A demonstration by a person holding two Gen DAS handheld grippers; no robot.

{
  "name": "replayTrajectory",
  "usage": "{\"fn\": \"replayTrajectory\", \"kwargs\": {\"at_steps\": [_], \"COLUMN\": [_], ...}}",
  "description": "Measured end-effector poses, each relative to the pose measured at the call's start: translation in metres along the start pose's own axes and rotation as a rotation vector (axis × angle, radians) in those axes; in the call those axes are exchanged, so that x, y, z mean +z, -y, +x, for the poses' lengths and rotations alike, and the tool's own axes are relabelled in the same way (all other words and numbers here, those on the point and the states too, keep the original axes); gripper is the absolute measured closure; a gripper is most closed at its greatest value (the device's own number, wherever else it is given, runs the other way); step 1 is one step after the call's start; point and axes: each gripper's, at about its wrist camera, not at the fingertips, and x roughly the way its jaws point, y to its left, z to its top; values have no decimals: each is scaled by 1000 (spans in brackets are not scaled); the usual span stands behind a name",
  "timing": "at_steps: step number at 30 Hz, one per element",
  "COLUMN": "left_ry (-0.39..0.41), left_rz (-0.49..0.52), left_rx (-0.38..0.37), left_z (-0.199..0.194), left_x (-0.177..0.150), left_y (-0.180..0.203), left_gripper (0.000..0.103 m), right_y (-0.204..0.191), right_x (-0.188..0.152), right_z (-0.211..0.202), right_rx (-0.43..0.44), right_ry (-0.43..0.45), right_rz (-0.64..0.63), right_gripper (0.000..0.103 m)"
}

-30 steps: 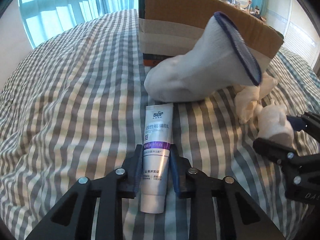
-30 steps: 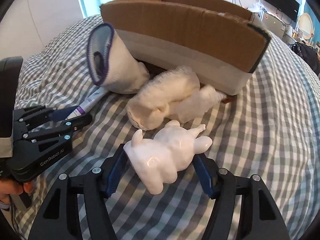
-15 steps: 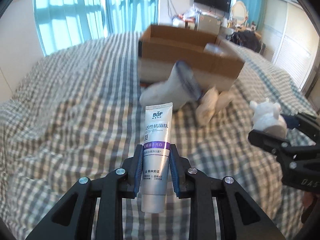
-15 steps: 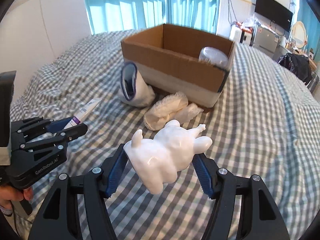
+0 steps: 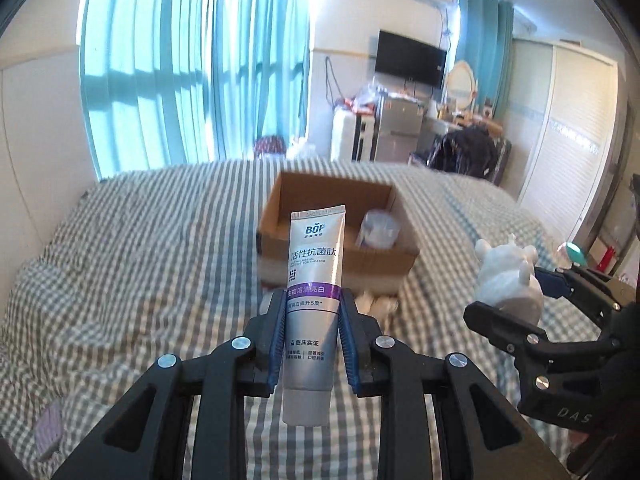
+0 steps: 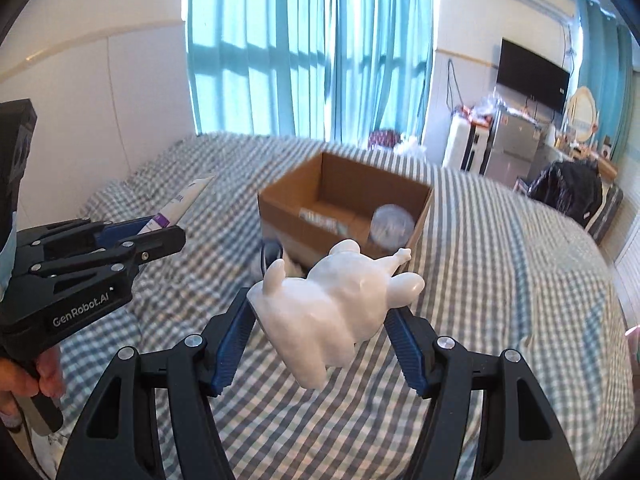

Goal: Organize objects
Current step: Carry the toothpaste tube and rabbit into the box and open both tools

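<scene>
A silver-and-purple toothpaste tube (image 5: 315,280), white animal figure (image 6: 336,300), brown cardboard box (image 6: 288,216), grey-white checked bedspread (image 6: 500,280), teal curtains (image 6: 308,48).

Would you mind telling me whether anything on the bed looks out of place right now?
Yes: a sock and a pale fluffy item lie loose on the checked bed against the cardboard box, outside it rather than inside.

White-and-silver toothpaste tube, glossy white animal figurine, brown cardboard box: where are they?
White-and-silver toothpaste tube (image 5: 314,304): left wrist view, purple band.
Glossy white animal figurine (image 6: 332,300): right wrist view, its belly.
Brown cardboard box (image 6: 292,204): right wrist view, near outer wall.
</scene>
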Motion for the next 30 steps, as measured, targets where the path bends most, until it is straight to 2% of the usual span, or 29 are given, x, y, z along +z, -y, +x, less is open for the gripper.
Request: {"fn": "replayTrajectory", "kwargs": {"at_steps": [7,11,14,20,30], "left_ry": [50,66,75,47,-59], "left_rz": [5,-13,8,36,26], "left_rx": [-9,-34,-26,-7,7], "left_z": [-2,13,33,86,204], "left_x": [46,75,93,111,109], "left_y": [4,4,5,4,-17], "left_gripper": [78,78,78,78,78], "right_y": [13,19,23,43,77], "right_x": [47,74,93,126,145], "right_z": [-27,-24,-10,39,173], "right_rx": [-4,-6,-10,4,34], "right_ry": [122,153,164,154,49], "right_rz": [-15,-27,-42,-8,72], "right_gripper": [38,38,38,38,38]}}
